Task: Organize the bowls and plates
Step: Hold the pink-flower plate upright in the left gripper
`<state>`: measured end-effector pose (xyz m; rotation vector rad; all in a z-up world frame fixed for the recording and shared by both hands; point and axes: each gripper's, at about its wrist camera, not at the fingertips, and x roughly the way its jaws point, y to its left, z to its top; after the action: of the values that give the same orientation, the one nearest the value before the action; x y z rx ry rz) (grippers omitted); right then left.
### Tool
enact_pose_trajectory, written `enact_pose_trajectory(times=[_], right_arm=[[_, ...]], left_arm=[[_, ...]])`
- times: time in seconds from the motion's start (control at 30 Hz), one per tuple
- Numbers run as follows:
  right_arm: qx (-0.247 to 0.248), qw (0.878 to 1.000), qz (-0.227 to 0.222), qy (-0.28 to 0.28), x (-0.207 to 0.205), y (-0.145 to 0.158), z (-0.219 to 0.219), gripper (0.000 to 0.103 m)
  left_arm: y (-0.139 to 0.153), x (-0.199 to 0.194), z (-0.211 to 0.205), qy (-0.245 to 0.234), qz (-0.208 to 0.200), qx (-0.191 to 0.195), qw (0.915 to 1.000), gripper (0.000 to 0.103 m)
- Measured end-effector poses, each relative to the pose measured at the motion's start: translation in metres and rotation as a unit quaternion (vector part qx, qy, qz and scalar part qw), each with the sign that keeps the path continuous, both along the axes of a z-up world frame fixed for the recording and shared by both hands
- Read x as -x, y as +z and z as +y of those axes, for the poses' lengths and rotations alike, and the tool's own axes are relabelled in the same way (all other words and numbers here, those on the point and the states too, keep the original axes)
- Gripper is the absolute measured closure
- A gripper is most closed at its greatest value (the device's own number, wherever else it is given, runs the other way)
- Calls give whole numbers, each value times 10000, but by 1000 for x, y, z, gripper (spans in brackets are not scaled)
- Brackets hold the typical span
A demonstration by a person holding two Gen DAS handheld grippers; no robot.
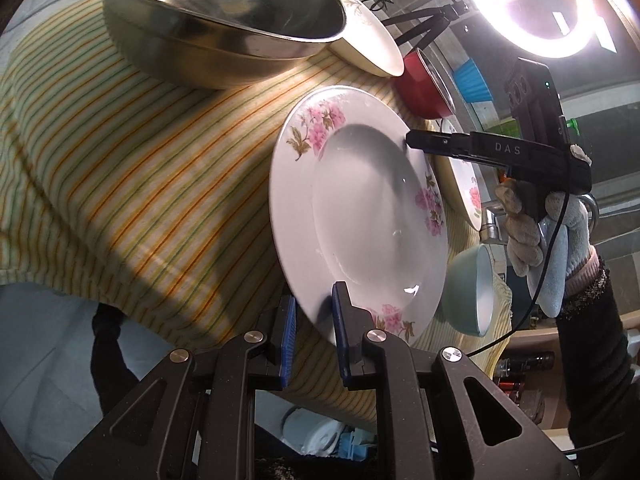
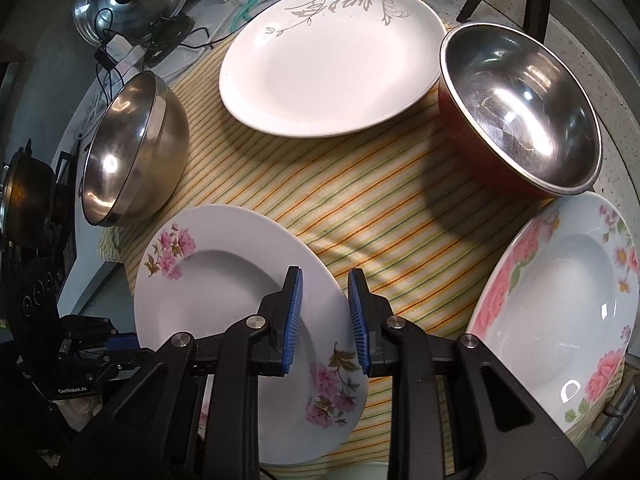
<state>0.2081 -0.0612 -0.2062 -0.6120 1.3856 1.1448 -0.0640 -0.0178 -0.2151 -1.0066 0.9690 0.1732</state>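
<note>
Left wrist view: the steel bowl [image 1: 224, 20] sits empty at the far edge of the striped cloth [image 1: 120, 168], a grey-leaf plate [image 1: 368, 36] just behind it. A red bowl [image 1: 424, 84] and teal bowl [image 1: 472, 292] line the right edge. The left gripper [image 1: 314, 340] clamps the near rim of the pink-flower plate [image 1: 360, 208]; the right gripper [image 1: 412, 140] grasps its far rim.

Right wrist view: the red bowl [image 2: 520, 120] is empty, beside a rose plate [image 2: 560, 300]. The right gripper [image 2: 324, 316] straddles the pink-flower plate [image 2: 224, 300] rim, gripping it.
</note>
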Motion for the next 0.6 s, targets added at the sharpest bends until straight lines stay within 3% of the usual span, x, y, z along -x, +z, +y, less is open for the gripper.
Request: enact_pose_trajectory(times=[0.6], right_arm=[[86,10000,-39,-30,9,-1,-15,79]], left_arm=[[-4,10,-1,-48,14,-89,9999,87]])
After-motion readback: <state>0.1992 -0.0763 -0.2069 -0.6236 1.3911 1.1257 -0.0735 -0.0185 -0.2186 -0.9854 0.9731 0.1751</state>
